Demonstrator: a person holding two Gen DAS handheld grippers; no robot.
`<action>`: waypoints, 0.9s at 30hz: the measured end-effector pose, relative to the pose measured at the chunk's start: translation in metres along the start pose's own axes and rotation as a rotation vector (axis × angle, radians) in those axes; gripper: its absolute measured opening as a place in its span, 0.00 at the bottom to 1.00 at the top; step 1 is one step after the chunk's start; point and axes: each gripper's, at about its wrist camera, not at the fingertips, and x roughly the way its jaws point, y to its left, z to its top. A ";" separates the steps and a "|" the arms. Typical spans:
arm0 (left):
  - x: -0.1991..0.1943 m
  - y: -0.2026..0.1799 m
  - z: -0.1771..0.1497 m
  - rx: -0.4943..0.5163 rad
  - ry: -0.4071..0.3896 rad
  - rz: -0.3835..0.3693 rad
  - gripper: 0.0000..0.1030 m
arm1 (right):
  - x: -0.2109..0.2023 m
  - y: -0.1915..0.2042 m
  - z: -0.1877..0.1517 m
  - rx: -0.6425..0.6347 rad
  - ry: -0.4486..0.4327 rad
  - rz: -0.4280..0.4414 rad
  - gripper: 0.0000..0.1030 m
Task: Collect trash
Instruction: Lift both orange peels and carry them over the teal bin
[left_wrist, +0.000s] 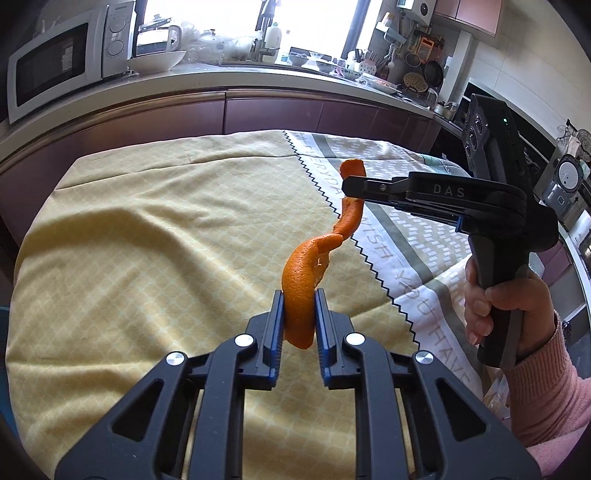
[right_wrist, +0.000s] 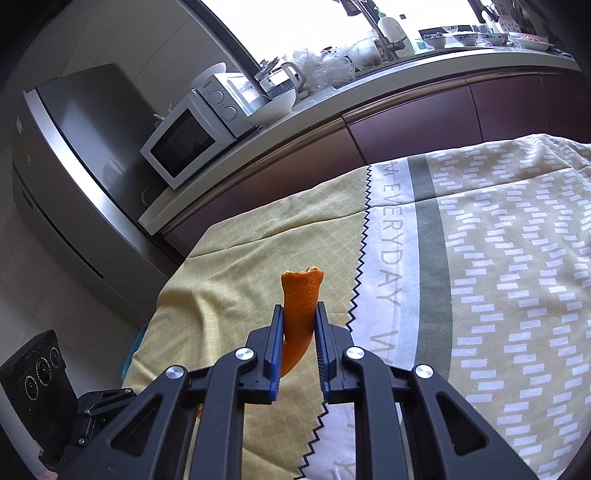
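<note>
Aloft, orange peel (left_wrist: 303, 284) between 2 grippers

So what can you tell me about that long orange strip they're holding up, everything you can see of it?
It is an orange peel, a long, twisted strip with a pebbled bright orange skin and a torn end. It hangs in the air above the yellow tablecloth, not touching it. The left gripper pinches one end and the right gripper pinches the strip near the other, whose tip sticks out beyond the fingers. Between them it curves and curls.
</note>
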 end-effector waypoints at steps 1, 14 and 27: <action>-0.003 0.003 -0.001 -0.007 -0.004 0.006 0.16 | 0.000 0.002 -0.001 -0.004 0.002 0.005 0.14; -0.040 0.040 -0.014 -0.084 -0.048 0.091 0.16 | 0.000 0.029 -0.014 -0.034 0.021 0.063 0.14; -0.068 0.067 -0.030 -0.133 -0.080 0.163 0.16 | 0.010 0.065 -0.024 -0.085 0.058 0.127 0.14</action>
